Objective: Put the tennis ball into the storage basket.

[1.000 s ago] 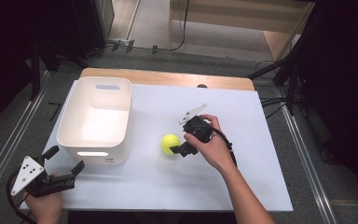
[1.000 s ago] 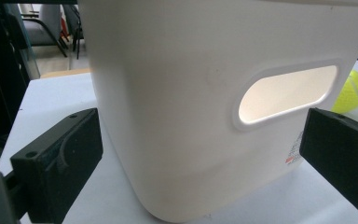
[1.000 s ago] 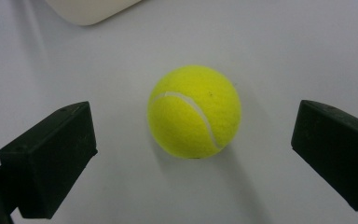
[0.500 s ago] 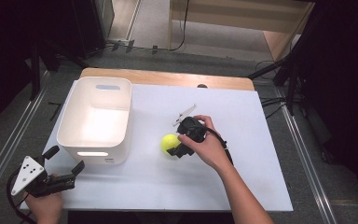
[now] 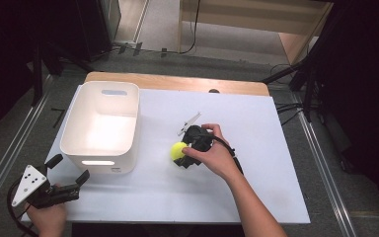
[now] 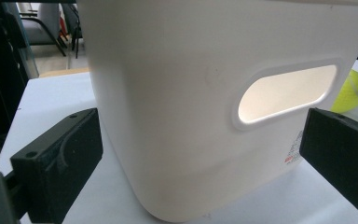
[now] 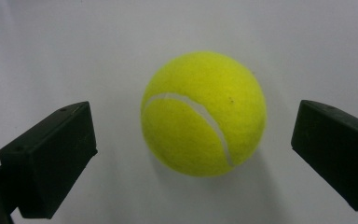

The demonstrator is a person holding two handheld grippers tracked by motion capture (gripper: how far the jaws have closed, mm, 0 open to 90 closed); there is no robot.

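Sat mid-table, that tennis ball (image 7: 203, 113), no brand readable, framed between the wide-open jaws of the right gripper (image 7: 193, 154) without touching. Off at nine o'clock, white bin (image 6: 223, 102) with tiny unreadable red print. Left gripper (image 5: 68, 177) gaped wide too.

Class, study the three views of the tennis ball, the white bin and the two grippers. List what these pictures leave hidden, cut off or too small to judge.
1. High view: the right hand covers the right gripper, hiding its fingers beside the tennis ball.
2. Left gripper view: the white bin blocks most of the ball, and the frame edge crops the bin's rim.
3. Left gripper view: the red label on the bin is too small to read.
4. Right gripper view: the ball's underside is hidden.
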